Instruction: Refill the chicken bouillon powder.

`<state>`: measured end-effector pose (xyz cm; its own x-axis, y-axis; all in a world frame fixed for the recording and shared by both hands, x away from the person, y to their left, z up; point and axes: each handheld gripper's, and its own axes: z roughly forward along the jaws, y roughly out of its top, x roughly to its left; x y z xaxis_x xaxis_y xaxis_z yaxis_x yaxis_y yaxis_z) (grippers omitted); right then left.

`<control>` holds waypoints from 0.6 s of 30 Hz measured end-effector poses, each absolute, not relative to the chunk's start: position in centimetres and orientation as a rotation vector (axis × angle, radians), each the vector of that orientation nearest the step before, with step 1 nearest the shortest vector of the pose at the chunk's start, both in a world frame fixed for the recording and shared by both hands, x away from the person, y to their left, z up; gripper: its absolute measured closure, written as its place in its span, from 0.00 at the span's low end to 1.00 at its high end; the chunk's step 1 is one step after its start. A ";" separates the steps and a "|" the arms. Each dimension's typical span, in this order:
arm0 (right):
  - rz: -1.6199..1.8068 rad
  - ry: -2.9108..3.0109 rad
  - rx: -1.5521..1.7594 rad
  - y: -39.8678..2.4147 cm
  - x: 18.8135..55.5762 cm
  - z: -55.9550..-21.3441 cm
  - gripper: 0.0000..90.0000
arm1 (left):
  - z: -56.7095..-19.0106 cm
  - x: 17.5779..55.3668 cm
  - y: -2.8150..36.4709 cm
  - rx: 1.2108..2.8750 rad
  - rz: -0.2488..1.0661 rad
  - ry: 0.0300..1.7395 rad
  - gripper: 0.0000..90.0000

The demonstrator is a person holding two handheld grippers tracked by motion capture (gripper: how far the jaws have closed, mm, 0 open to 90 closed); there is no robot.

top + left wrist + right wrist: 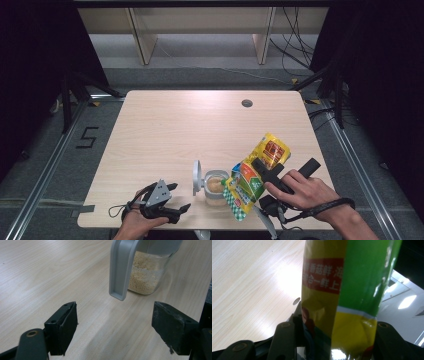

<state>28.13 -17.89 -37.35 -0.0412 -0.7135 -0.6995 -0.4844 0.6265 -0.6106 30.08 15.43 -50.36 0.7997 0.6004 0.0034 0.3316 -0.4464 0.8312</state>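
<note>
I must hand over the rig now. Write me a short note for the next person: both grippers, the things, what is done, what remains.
Left gripper: open, holds nothing, low at the near edge of the table, pointing at the jar.
Right gripper: shut on the yellow-green bag, which is tilted over the jar's mouth.
Jar: upright near the front edge, flip lid open, holding pale granules.
Done: lid open, bag gripped and tilted at the jar.
Left: probably finish pouring, set the bag down, close the lid.
</note>
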 end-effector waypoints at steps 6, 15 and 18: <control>-0.246 1.680 -0.998 -18.0 28.1 -37.3 0.64 | -50.3 30.2 15.5 2.081 0.396 0.666 0.23; -0.245 1.687 -0.994 -18.2 28.1 -37.3 0.64 | -50.3 30.2 15.5 2.079 0.395 0.664 0.23; -0.247 1.691 -0.986 -18.2 28.1 -37.3 0.64 | -50.3 30.2 15.5 2.083 0.398 0.663 0.23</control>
<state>28.12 -18.24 -37.26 -0.0440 -0.7111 -0.7017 -0.4809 0.6307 -0.6090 30.20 15.52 -50.29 0.8056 0.5916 0.0322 0.3067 -0.4629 0.8317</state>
